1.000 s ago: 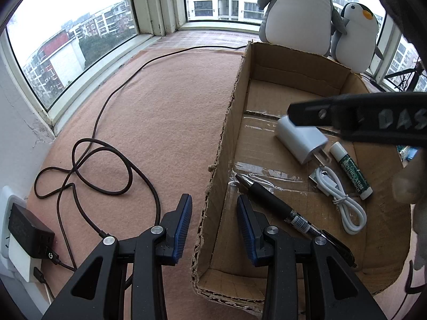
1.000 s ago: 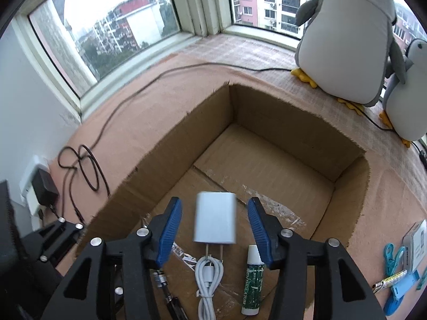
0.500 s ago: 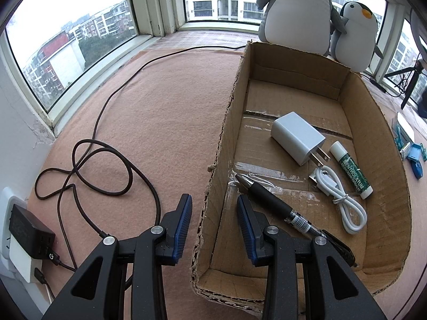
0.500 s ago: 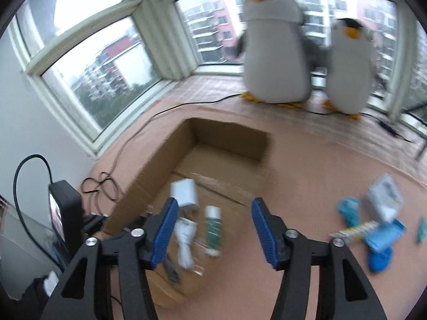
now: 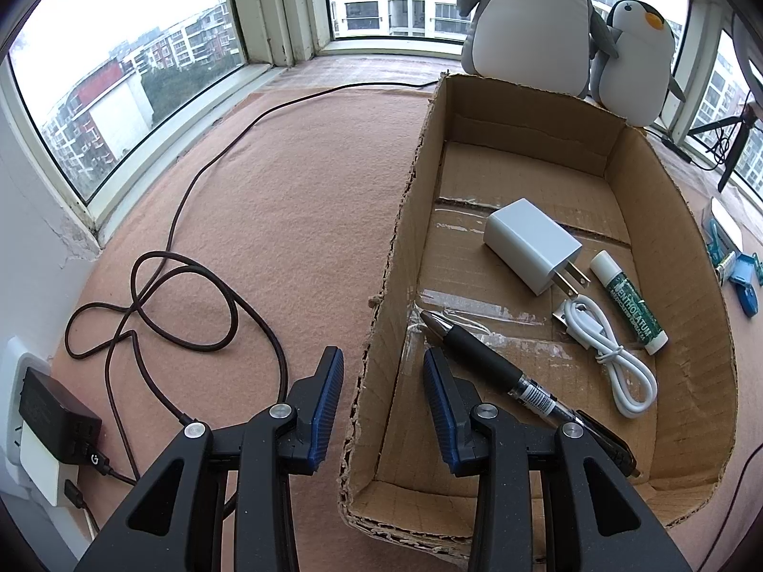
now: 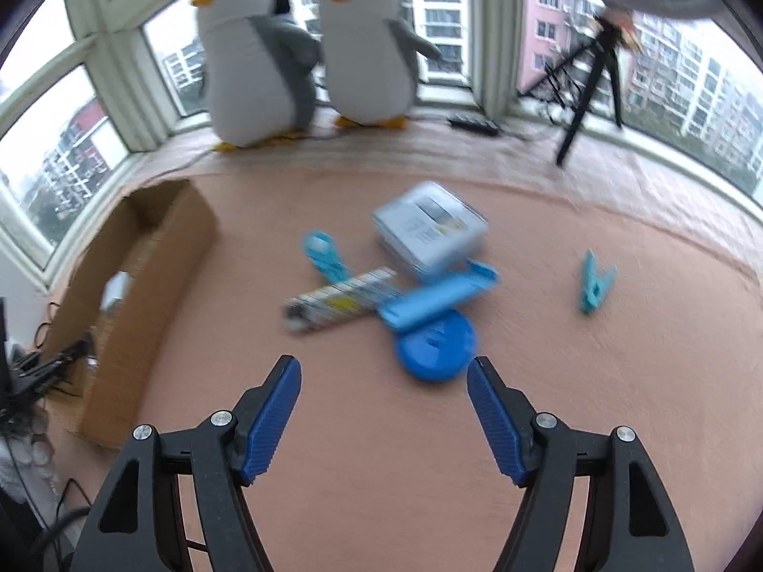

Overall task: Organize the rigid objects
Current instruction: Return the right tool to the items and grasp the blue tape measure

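The left tongs (image 5: 381,405) are seen astride the near left wall of the cardboard box (image 5: 686,286), one blue pad outside and one inside; this is their narrowest setting, yet whether the wall is really pinched cannot be told. No change is noticed there against the earlier pictures.

Just behind their inner pad a black pen (image 5: 491,367) is lying on the box floor. Further in, a coiled white cable (image 5: 615,357), a green lip balm stick (image 5: 629,300) and a white charger plug (image 5: 529,243) are found. The plug was between the right tongs one second ago; now it is resting in the box, so this item can be judged as sorted.

The right tongs (image 6: 384,412) have been carried away from the box, and their jaws have just been opening, with nothing between them. Ahead of them, on the pink mat (image 6: 620,381), the remaining things are waiting: a blue round case (image 6: 436,343) nearest, then a long blue clip (image 6: 434,300), a striped tube (image 6: 343,298), a light blue peg (image 6: 324,252), a white packet (image 6: 429,233), and a teal peg (image 6: 593,286) to the right. Probably the round case is approached next.
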Available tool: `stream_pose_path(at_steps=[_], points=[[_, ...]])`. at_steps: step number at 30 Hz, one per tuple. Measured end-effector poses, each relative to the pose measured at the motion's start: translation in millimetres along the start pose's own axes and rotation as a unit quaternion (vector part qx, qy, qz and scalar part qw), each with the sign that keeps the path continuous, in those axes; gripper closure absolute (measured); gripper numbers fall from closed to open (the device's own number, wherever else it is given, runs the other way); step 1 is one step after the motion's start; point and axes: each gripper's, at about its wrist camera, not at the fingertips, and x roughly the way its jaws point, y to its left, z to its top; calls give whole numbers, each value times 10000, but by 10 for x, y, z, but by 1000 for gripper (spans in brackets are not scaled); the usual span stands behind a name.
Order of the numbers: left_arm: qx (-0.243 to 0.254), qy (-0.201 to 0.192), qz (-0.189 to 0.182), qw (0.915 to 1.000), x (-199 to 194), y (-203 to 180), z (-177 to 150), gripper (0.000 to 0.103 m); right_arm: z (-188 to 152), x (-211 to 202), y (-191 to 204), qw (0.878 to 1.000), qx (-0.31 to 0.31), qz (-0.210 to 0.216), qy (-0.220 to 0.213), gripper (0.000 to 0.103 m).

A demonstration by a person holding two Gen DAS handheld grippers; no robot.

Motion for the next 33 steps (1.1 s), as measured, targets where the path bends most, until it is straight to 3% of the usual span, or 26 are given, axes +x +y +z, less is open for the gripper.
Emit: stream_pose_path(at_steps=[7,25,31,33], points=[[9,4,10,10000,1,-7,-5,65,-15,241,-248,9996,200,-91,175,34],[16,3,19,10000,2,-9,-6,65,65,585,-157,9985,-75,-280,468,35],[18,-1,20,10000,2,-5,-5,65,95,587,-178,9980,-101,-367,508,57],[9,0,19,10000,2,-13,-2,65,92,584,-180,9978,-117,-356,539,57]])
